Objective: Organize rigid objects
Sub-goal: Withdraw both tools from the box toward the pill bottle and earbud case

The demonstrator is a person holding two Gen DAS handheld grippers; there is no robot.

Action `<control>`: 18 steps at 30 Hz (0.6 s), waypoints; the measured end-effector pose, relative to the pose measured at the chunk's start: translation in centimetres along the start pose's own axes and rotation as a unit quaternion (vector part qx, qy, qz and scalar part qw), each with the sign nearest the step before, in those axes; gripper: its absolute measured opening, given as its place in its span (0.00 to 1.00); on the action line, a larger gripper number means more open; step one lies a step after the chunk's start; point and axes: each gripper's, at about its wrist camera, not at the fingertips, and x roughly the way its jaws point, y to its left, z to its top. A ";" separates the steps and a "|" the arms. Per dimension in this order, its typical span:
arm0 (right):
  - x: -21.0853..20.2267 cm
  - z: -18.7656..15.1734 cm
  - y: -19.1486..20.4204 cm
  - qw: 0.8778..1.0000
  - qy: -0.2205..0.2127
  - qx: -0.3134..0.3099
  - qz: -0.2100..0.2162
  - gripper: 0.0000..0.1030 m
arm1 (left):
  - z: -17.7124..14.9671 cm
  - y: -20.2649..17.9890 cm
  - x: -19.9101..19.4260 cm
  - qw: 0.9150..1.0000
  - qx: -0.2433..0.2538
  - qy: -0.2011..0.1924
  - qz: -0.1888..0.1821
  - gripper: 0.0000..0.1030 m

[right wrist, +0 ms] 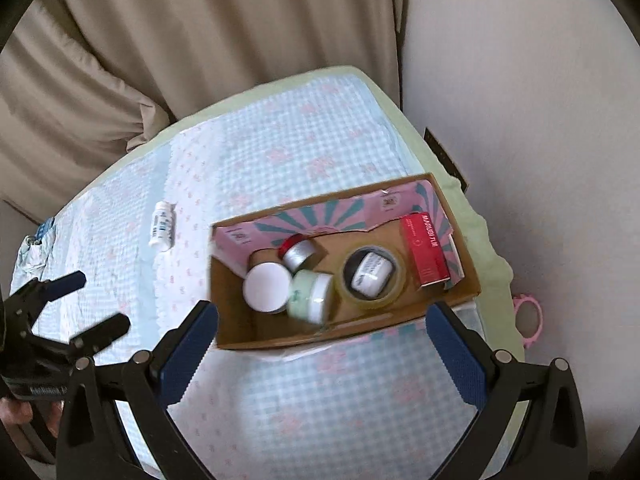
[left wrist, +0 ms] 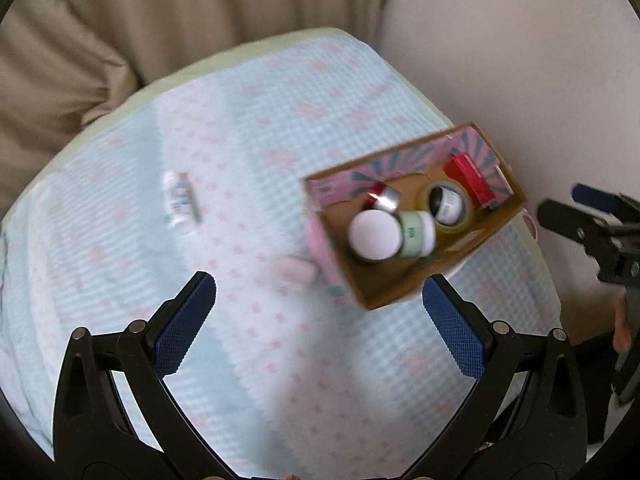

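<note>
An open cardboard box [right wrist: 240, 328] [left wrist: 384, 292] with pink and teal flaps sits on the checked cloth. It holds a white-lidded jar [right wrist: 267, 287] [left wrist: 374, 235], a green jar [right wrist: 311, 296] [left wrist: 416, 234], a silver and red tin [right wrist: 298, 251] [left wrist: 382, 197], a tape roll [right wrist: 370, 276] [left wrist: 446, 204] and a red carton [right wrist: 426, 250] [left wrist: 472, 179]. A small white bottle [right wrist: 162, 224] [left wrist: 180, 199] lies on the cloth left of the box. My left gripper [left wrist: 318, 308] [right wrist: 86, 302] is open and empty over the cloth. My right gripper [right wrist: 322, 340] [left wrist: 576, 204] is open and empty at the box's near side.
The table [right wrist: 384, 92] carries a blue and pink checked cloth [left wrist: 240, 128] over a pale green cover. Beige curtains [right wrist: 180, 40] hang behind it and a white wall [right wrist: 520, 100] stands at the right. A pink ring [right wrist: 530, 320] hangs off the right edge.
</note>
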 end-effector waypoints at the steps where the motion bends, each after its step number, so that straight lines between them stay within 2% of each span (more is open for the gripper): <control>1: -0.8 -0.4 1.2 1.000 -0.006 0.000 0.003 1.00 | -0.4 1.0 -0.8 1.000 -0.005 -0.007 0.004 1.00; 9: -3.2 -3.7 9.4 1.000 -0.016 0.017 -0.002 1.00 | -4.8 9.4 -5.3 0.999 -0.024 -0.031 0.022 1.00; 13: -3.3 -5.6 13.0 0.999 -0.018 0.050 -0.002 1.00 | -6.8 13.7 -6.7 0.999 -0.033 -0.033 0.028 1.00; 18: -2.0 -7.5 17.3 0.997 -0.012 0.076 -0.032 1.00 | -7.9 18.8 -7.4 0.998 -0.045 -0.034 0.035 1.00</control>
